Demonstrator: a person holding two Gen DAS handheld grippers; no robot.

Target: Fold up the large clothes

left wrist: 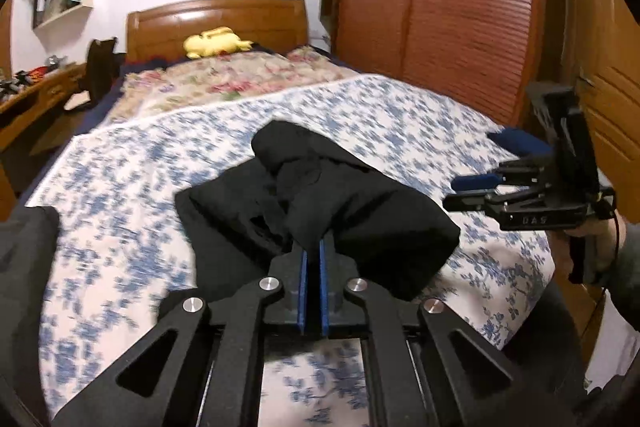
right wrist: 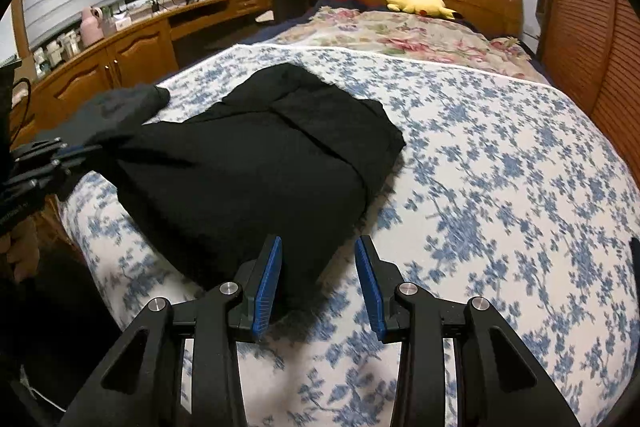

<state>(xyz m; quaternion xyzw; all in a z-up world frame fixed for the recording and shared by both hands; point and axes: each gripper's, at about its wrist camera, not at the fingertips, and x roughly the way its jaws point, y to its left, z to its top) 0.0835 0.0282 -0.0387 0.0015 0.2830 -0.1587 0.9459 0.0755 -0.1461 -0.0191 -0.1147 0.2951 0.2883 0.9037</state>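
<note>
Bed [right wrist: 500,163], blue-flowered sheet: carries the black garment [right wrist: 260,155], partly folded, near its foot edge. Left claw [left wrist: 313,247]: pressed together, pinching a garment fold. Right claw [right wrist: 318,259]: spread, empty, just beside the garment's near corner.

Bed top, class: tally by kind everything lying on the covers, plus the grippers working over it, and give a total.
Black garment: 1
Yellow plush toy: 1
Grippers: 2, the left gripper shut on the garment, the right gripper open
Total: 4
</note>
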